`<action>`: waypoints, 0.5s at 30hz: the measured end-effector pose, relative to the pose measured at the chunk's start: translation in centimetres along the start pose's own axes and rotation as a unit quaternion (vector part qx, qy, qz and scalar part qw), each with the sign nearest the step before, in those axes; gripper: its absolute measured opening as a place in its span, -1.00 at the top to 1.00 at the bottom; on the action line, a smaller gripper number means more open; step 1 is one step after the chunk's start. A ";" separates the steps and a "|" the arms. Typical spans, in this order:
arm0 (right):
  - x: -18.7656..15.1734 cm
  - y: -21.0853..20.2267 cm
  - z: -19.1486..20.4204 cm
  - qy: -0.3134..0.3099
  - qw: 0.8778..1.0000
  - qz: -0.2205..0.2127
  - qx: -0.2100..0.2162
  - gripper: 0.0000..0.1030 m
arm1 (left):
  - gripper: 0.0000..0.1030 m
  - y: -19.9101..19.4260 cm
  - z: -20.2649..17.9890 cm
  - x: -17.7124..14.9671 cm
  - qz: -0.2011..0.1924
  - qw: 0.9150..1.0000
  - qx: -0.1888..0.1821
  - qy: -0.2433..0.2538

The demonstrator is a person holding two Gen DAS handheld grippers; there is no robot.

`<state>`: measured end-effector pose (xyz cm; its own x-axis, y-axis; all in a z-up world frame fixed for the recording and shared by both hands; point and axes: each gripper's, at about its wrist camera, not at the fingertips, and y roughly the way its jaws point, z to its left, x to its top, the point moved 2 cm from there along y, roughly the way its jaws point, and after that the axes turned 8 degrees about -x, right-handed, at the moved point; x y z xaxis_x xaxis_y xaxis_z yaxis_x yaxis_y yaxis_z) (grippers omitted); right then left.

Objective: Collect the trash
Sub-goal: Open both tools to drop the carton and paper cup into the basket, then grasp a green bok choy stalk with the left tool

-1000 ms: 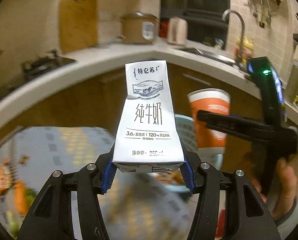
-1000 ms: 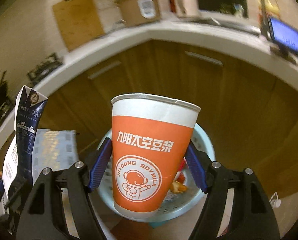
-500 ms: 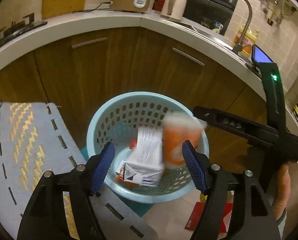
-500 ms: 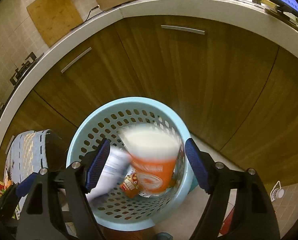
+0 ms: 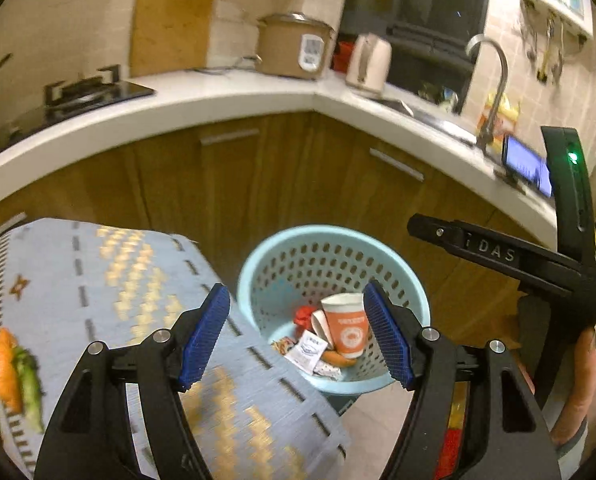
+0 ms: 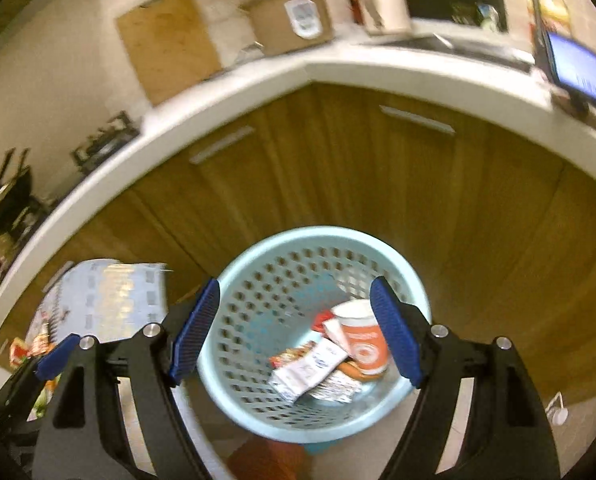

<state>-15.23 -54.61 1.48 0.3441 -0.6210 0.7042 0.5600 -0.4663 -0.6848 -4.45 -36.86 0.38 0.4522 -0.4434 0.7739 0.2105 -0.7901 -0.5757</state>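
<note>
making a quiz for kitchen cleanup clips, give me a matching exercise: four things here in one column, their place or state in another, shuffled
Things:
1. orange paper cup
2. rice cooker
3. left gripper
4. wooden cutting board

Place or state:
A. leaning against the wall
B. inside the blue basket
C. open, nothing between its jaws
D. standing on the white counter

Pairs: 1-B, 2-D, 3-C, 4-A

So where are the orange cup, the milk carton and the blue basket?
orange cup [image 5: 348, 330]: left wrist view, on its printed side.
milk carton [image 6: 306, 372]: right wrist view, on its white face, lying flat.
blue basket [image 6: 257, 304]: right wrist view, on its perforated inner wall.
</note>
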 end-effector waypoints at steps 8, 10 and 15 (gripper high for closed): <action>-1.2 -5.2 9.1 -0.052 0.996 -0.056 0.043 -0.27 | -0.30 -9.5 4.9 -1.2 -0.070 0.995 0.063 -0.032; -2.0 -5.8 11.6 -0.072 0.994 -0.060 0.056 -0.16 | -0.31 -12.2 7.1 -2.1 -0.085 0.992 0.082 -0.054; -4.4 -6.8 18.1 -0.130 0.986 -0.051 0.091 -0.01 | -0.30 -17.8 12.7 -5.3 -0.096 0.979 0.154 -0.095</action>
<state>-6.91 -37.36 6.40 0.4472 -0.3822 0.8087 0.7196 -0.3832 -0.5791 0.40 -15.11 3.15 0.5258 -0.1888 0.8294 0.5460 -0.6728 -0.4993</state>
